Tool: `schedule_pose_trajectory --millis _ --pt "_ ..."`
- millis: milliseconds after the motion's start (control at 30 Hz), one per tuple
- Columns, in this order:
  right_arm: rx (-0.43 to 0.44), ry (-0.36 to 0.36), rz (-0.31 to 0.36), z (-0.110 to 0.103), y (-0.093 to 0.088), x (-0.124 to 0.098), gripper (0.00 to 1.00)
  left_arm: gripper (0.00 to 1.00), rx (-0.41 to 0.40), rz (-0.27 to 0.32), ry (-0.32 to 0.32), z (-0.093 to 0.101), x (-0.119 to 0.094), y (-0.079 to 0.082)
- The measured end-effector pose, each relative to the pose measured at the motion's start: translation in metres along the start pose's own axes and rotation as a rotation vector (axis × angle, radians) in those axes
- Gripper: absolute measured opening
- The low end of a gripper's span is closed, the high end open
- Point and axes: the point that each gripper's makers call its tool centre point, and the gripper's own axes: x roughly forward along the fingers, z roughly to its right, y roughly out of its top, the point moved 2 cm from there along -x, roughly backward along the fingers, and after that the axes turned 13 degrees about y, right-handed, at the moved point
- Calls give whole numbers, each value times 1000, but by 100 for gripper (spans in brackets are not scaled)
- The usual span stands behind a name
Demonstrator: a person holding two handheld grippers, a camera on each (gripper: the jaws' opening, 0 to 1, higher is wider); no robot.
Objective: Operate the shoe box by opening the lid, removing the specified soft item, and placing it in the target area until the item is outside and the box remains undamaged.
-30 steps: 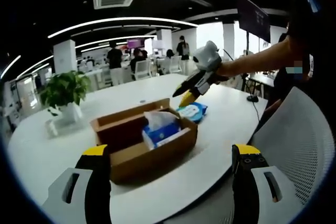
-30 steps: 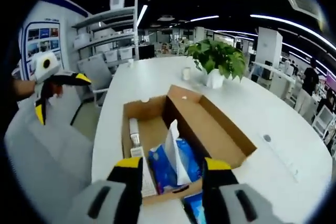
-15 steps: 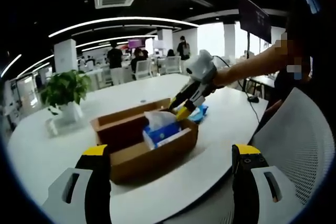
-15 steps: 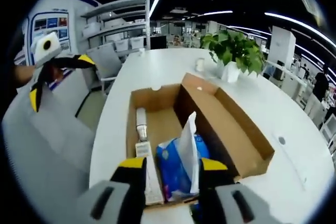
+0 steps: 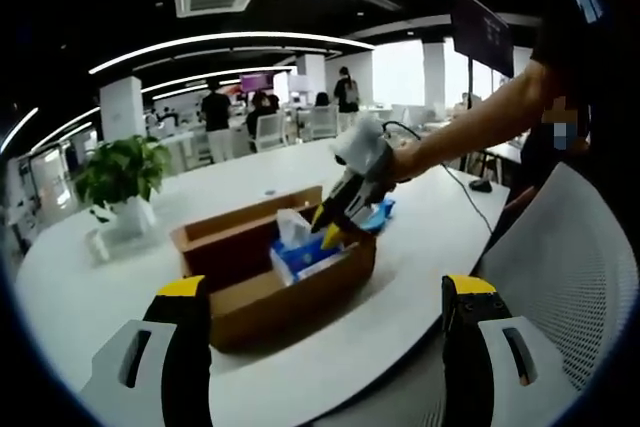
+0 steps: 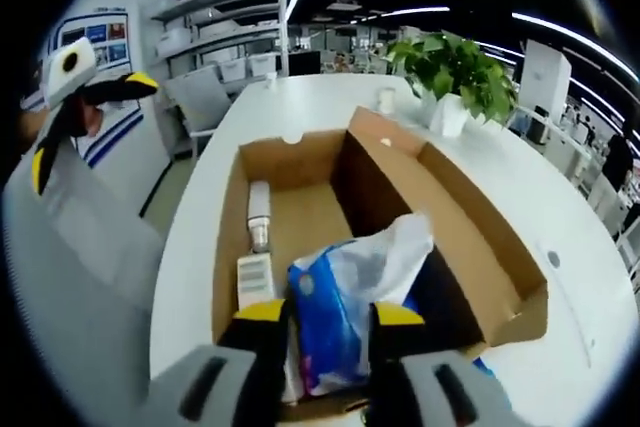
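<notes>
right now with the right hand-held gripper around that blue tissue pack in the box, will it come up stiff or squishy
Probably squishy: the blue tissue pack has a wrinkled soft wrapper, so the right hand-held gripper would likely dent it. It looks light for its size. The loose white tissue flopping from its top may drag along the cardboard box wall.

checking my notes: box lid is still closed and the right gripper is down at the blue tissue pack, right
Not quite: the shoe box is already open. The right gripper view shows its lid folded back and the inside exposed. The rest holds: the right gripper is down at the blue tissue pack.
</notes>
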Motion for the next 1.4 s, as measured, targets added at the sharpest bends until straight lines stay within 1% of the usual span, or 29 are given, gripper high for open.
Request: schedule_pose_trajectory --millis 100,233,300,333,467,500,567,667,767,967,1067,1400 --pt "-3 0 -7 1 -1 3 25 100 -3 2 5 -1 0 0" --pt "-17 -2 -34 2 -6 10 13 100 -7 3 12 -3 -1 0" --pt "-24 -9 -49 4 -9 13 11 100 -10 3 13 -4 -1 -1" --pt "-22 -9 -52 4 -10 13 8 100 -10 4 14 -4 -1 -1" --pt "-20 -10 -60 5 -11 14 4 100 -14 6 16 -5 -1 -1" --pt "-37 -13 -65 5 -11 14 3 100 -16 7 18 -5 -1 -1" --pt "-40 -8 -72 5 -10 13 0 100 -18 8 17 -5 -1 -1" --pt "-96 -6 -101 3 -10 13 0 100 -16 9 18 -7 -1 -1" --pt "-136 -9 -119 1 -8 12 0 100 -18 13 21 -8 0 -1" --pt "-195 -22 -110 -1 1 7 0 100 -20 20 27 -9 0 1" --pt "-240 -38 -102 -2 10 1 0 100 -20 23 27 -9 0 1" --pt "-289 -56 -66 -6 33 -14 0 100 -30 28 19 -9 0 1"
